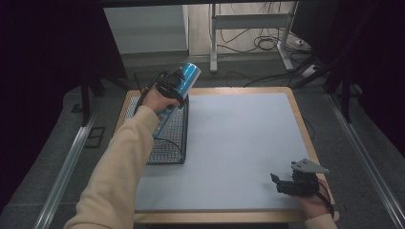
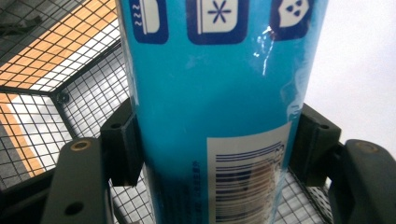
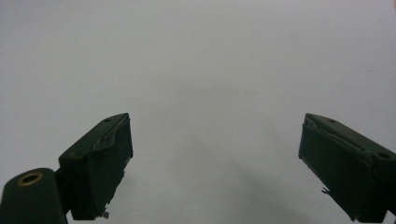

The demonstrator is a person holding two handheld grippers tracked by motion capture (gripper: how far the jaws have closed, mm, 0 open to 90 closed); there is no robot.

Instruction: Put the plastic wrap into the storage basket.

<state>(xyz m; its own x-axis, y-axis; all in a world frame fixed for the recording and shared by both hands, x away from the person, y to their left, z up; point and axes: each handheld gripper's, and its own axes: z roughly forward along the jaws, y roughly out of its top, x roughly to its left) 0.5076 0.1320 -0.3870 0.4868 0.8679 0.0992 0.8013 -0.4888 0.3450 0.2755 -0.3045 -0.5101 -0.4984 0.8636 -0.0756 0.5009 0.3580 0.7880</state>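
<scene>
Transfer step, judged: left tool (image 1: 173,85) clenched on blue tube (image 1: 177,93), tilted over wire basket (image 1: 168,143) at far left; right tool (image 1: 292,183) released, idle on desk (image 1: 229,138); next, lower tube into or lift clear of basket.

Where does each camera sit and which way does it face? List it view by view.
High view: above the person's side, looking forward and down on the table; both forearms, left gripper, right gripper show.
Left gripper view: rides the left gripper, looking along its jaws clamped on the blue tube above the wire basket.
Right gripper view: rides the right gripper, facing the white mat; jaws apart.
Shared: high and left gripper views both show tube and basket.
</scene>
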